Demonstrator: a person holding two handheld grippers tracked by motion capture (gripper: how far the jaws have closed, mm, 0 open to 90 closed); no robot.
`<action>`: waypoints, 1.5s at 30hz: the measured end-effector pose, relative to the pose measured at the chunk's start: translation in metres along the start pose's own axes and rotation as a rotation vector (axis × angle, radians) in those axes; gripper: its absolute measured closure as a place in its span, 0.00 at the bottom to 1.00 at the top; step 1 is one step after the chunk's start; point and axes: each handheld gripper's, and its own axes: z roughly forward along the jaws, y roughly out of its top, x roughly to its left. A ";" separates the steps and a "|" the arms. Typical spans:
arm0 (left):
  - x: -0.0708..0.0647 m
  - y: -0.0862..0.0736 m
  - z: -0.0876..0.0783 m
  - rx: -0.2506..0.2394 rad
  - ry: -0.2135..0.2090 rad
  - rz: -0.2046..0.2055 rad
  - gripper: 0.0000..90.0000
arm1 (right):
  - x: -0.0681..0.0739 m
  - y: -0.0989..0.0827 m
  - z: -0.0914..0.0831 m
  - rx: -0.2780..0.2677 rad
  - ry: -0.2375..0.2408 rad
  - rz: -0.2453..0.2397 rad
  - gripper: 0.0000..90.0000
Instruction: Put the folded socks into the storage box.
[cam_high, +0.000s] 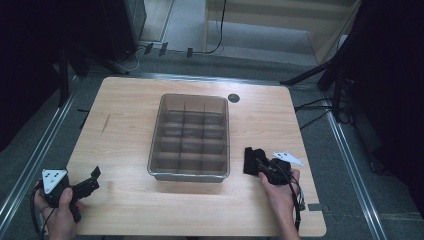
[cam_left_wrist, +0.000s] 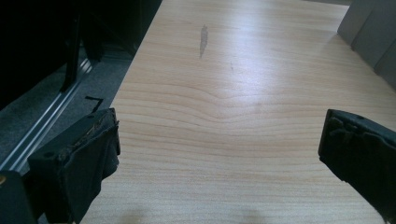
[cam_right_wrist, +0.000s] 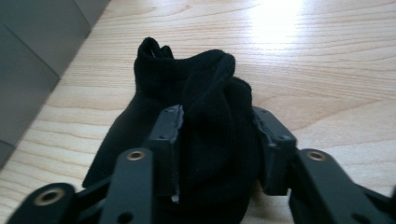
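A bunched black sock (cam_right_wrist: 205, 98) lies on the wooden table (cam_high: 125, 125), just right of a grey divided bin (cam_high: 191, 137). My right gripper (cam_right_wrist: 217, 144) is shut on the sock, its jaws squeezing the fabric from both sides. From above, the black sock (cam_high: 252, 160) sticks out leftward from the right gripper (cam_high: 262, 167), held by a hand at the table's near right. My left gripper (cam_high: 92, 181) rests at the near left corner, held by the other hand. In its own view the left gripper (cam_left_wrist: 219, 149) is open, jaws wide apart over bare wood.
The bin has several empty compartments and stands mid-table. A small dark round disc (cam_high: 233, 98) lies behind the bin. A faint dark smear (cam_left_wrist: 203, 38) marks the wood on the left side. Metal floor rails (cam_high: 35, 155) and black stands flank the table.
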 end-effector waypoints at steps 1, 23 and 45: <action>0.000 0.000 0.000 -0.001 0.000 0.001 0.00 | 0.000 0.000 0.000 -0.003 0.003 -0.013 0.76; 0.000 0.000 0.000 0.002 0.000 0.003 0.00 | 0.014 0.023 -0.022 -0.111 0.028 -0.014 0.82; 0.000 0.000 0.000 0.003 -0.002 0.002 0.00 | 0.043 0.077 -0.048 -0.215 0.094 -0.044 0.82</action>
